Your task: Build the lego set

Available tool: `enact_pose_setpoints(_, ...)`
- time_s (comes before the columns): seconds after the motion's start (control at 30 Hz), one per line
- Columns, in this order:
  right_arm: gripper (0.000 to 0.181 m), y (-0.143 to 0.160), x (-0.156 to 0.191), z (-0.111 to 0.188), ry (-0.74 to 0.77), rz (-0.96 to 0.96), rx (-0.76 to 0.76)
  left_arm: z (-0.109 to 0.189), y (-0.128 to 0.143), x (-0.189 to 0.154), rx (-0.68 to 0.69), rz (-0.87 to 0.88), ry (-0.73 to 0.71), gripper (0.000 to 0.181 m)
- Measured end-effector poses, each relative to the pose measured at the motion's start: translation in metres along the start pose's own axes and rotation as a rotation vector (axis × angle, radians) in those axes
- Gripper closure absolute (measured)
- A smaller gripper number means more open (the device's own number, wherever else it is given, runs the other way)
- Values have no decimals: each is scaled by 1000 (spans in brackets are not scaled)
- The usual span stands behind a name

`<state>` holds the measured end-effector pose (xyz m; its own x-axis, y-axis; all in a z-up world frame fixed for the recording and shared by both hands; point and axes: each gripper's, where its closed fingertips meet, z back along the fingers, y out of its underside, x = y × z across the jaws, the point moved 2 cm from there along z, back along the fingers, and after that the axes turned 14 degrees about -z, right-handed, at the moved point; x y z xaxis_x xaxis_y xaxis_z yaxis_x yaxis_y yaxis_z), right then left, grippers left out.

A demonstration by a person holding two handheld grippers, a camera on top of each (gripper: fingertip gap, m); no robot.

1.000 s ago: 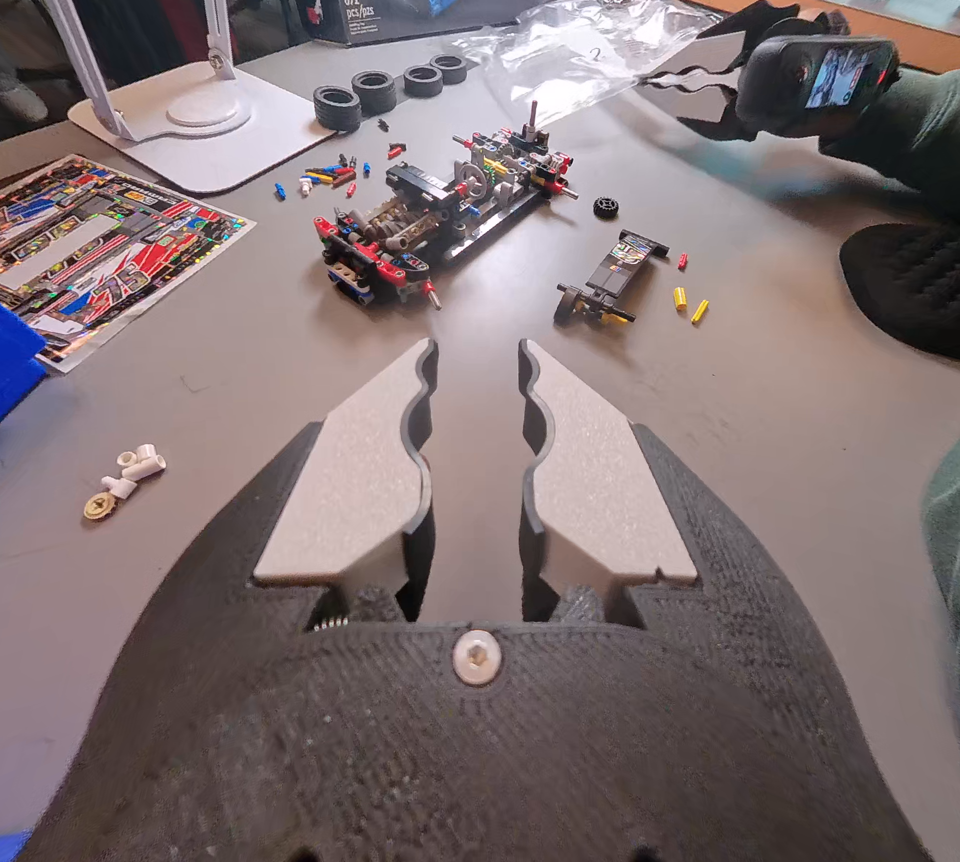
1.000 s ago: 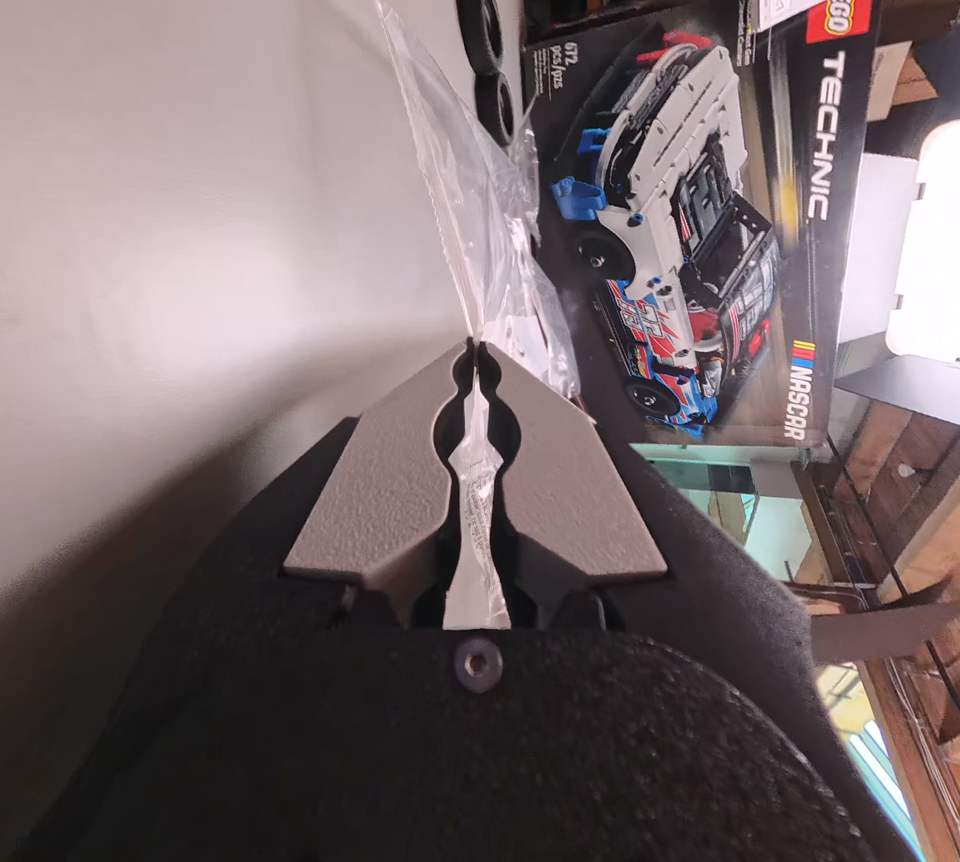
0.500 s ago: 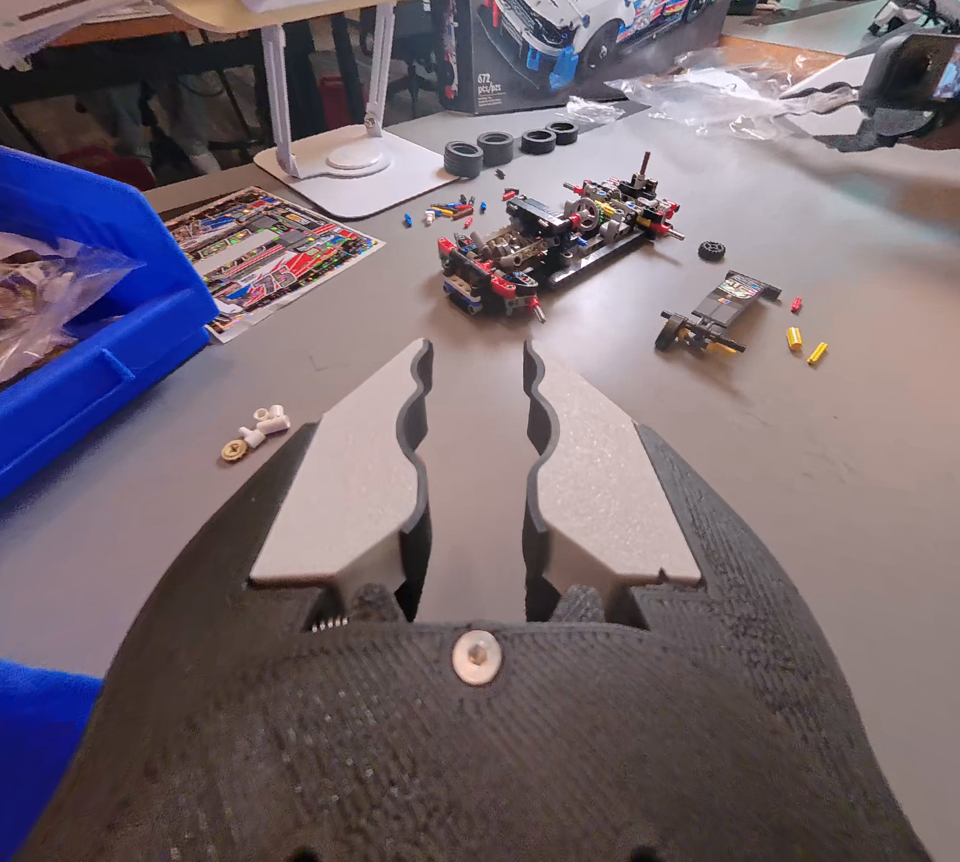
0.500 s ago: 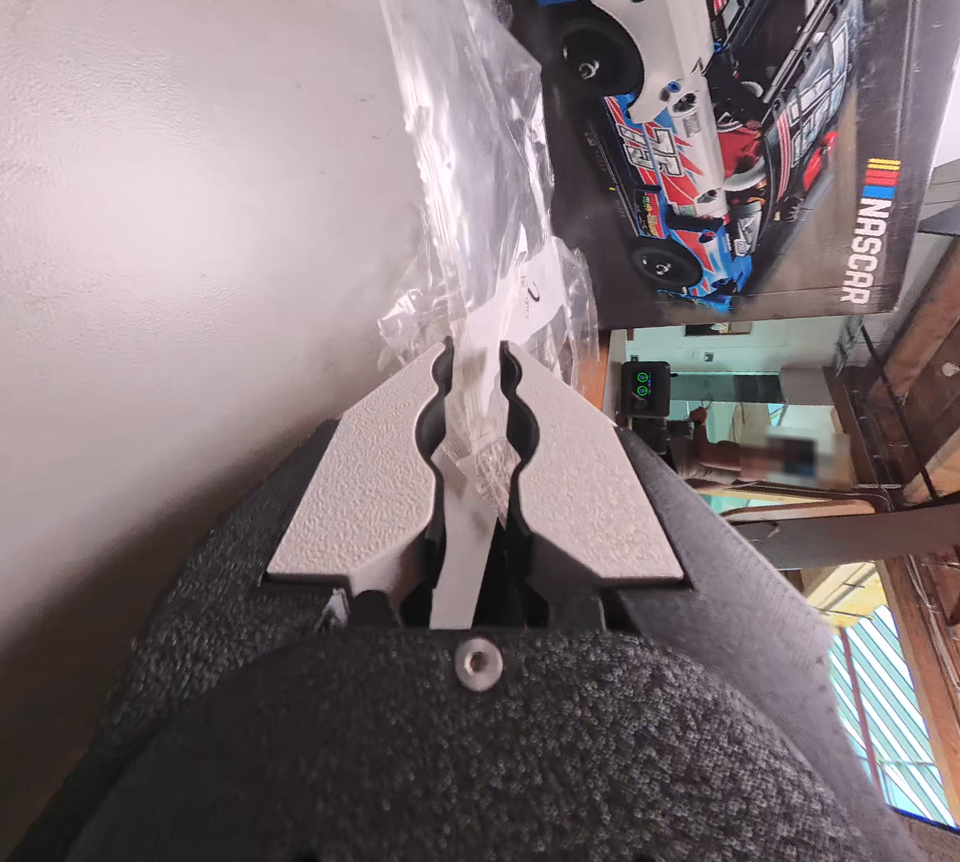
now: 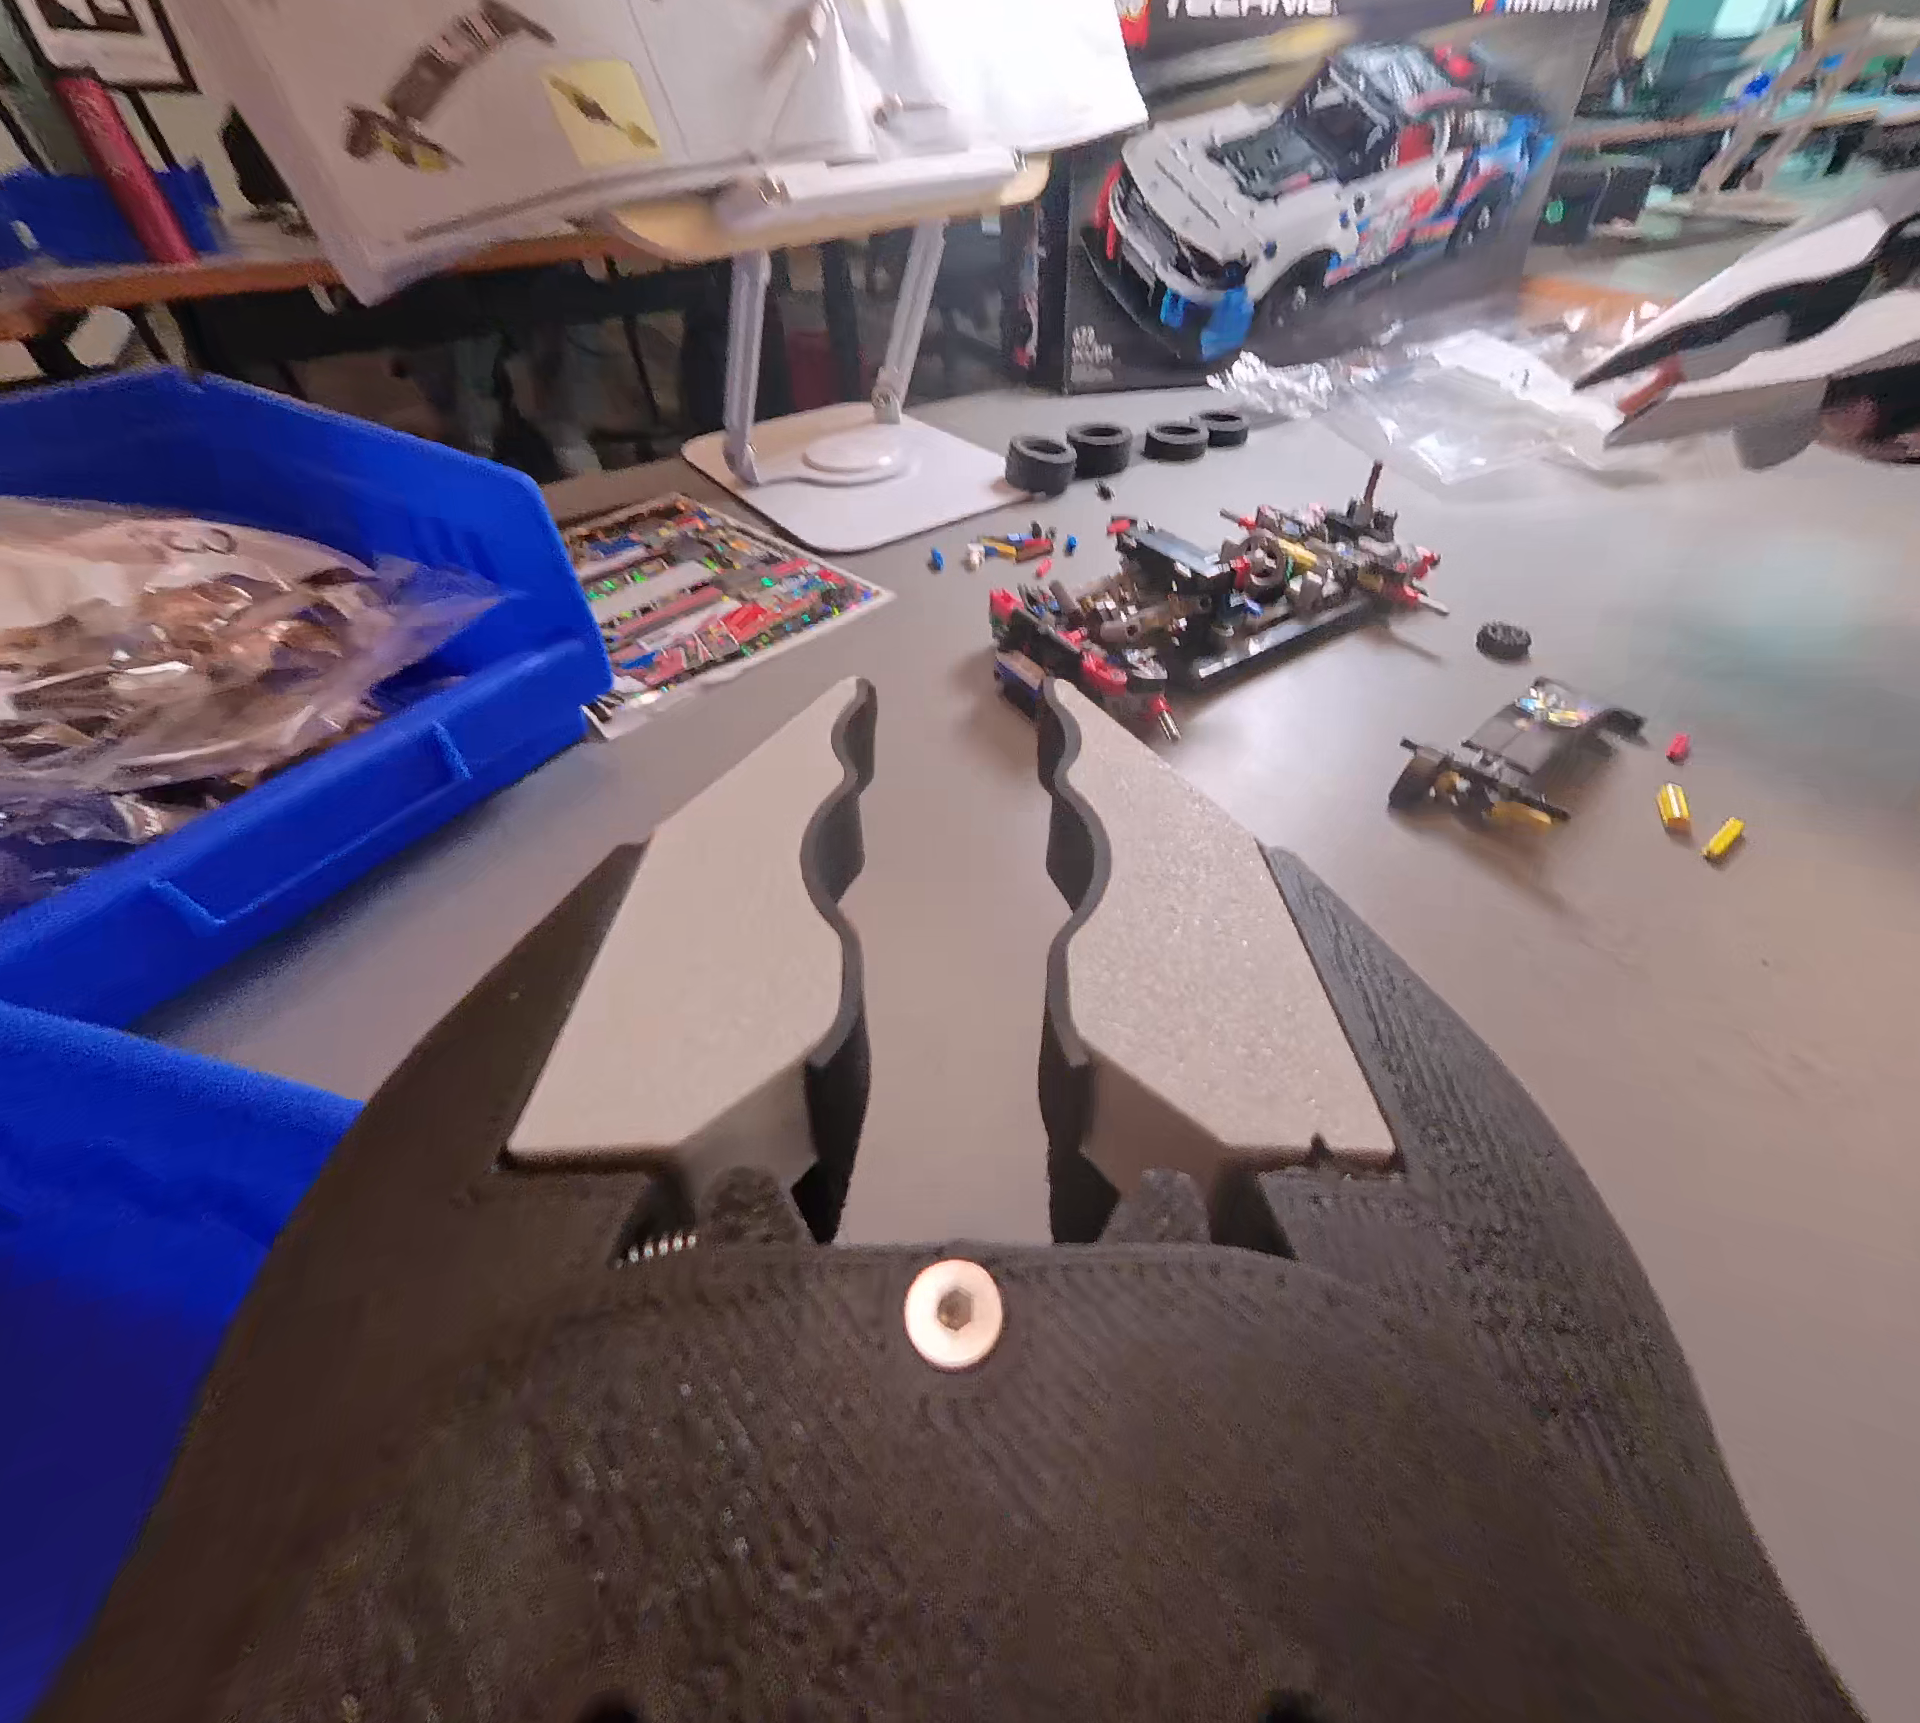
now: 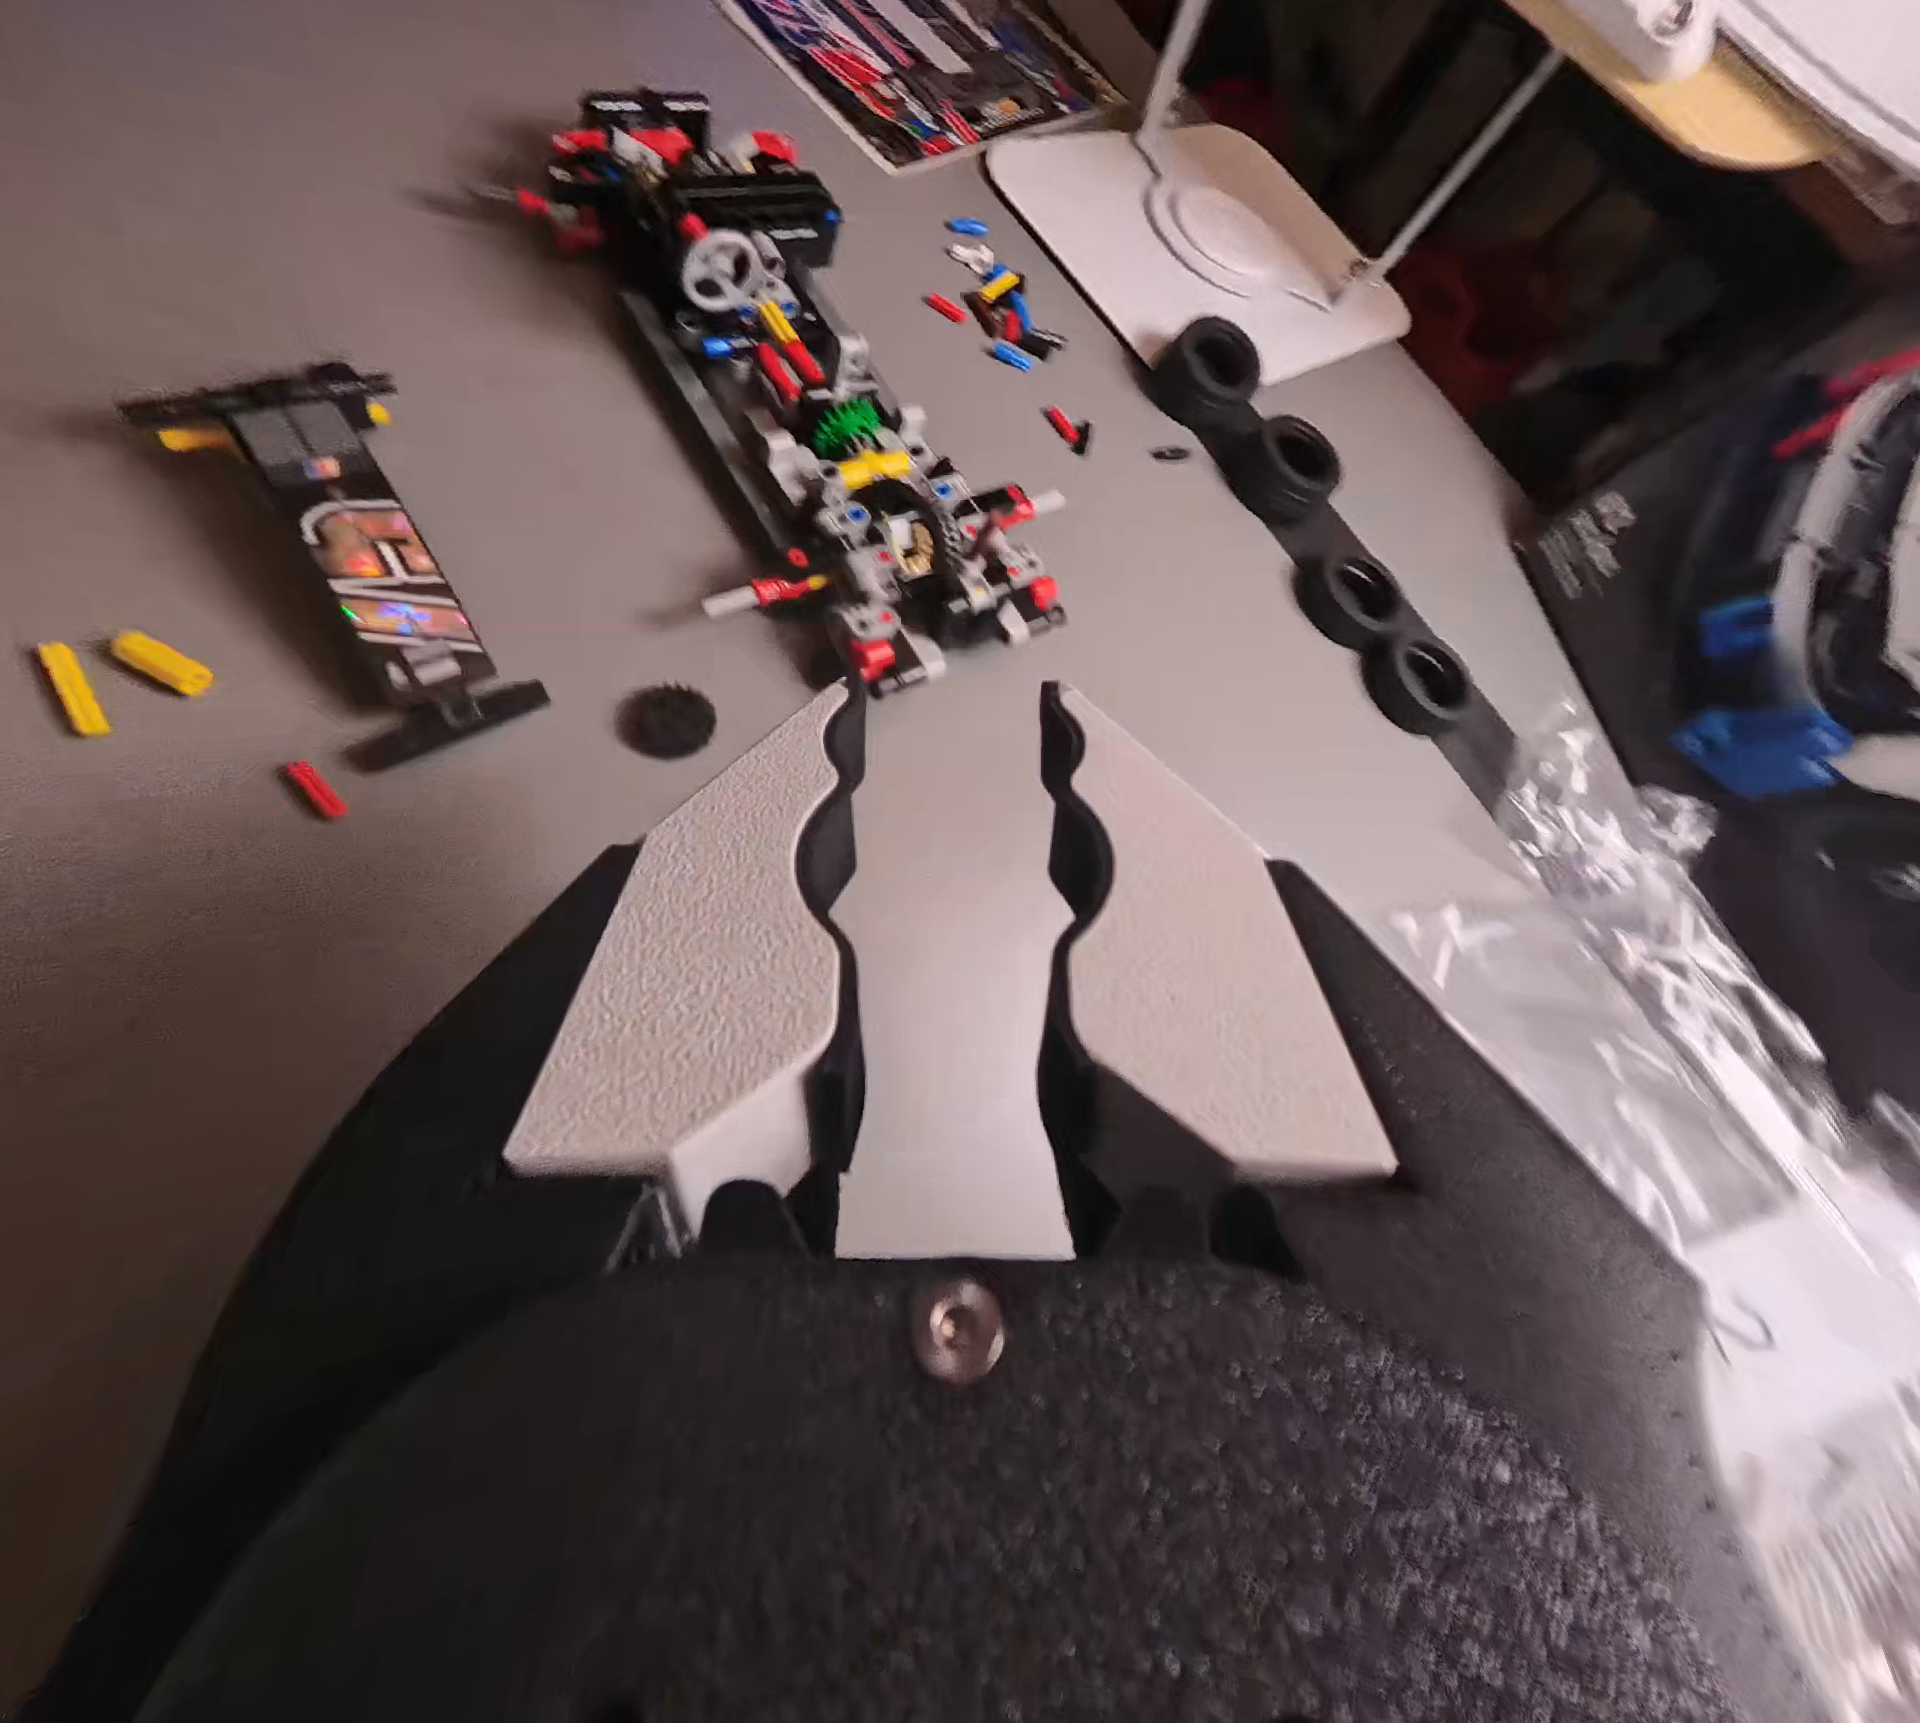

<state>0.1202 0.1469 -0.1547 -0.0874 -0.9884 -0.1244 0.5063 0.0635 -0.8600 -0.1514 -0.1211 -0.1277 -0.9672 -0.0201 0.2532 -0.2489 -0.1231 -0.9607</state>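
The half-built car chassis lies mid-table; it also shows in the right wrist view. A black stickered panel lies to its right, with two yellow pins and a black gear nearby. The panel and gear show in the right wrist view too. My left gripper is open and empty, above the table in front of the chassis. My right gripper is open and empty, just short of the chassis end. It appears at the far right of the left wrist view.
A blue bin holding parts bags stands at the left. A sticker sheet, a white stand base holding the manual, several black tyres, loose pins, an empty clear bag and the set's box lie behind. The tips of one gripper are about 35 cm away from the tips of the other. My right gripper is the nearer one to the black gear: about 9 cm, against 30 cm. Look for it in the right wrist view too.
My right gripper opened, let go of the clear bag and swung round to face the chassis. My left gripper pulled back and tilted up, staying open.
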Motion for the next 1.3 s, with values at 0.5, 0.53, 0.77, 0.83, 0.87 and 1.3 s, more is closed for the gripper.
enact_pose_setpoints(0.5,120,-23,47,-167,-527,297,560,12,-11,12,-80,11,-57,152)
enact_pose_setpoints(0.53,125,-22,49,-170,-539,300,581,12,-11,13,-80,16,-54,152)
enact_pose_setpoints(0.77,127,-20,49,-171,-565,328,595,11,-9,13,-76,25,-48,152)
enact_pose_setpoints(0.83,128,-19,44,-169,-549,334,595,11,-8,13,-74,24,-49,152)
enact_pose_setpoints(0.87,128,-18,43,-167,-545,332,595,11,-8,13,-72,25,-49,152)
enact_pose_setpoints(1.3,128,-48,8,-121,-547,168,527,7,-4,11,-60,34,-34,152)
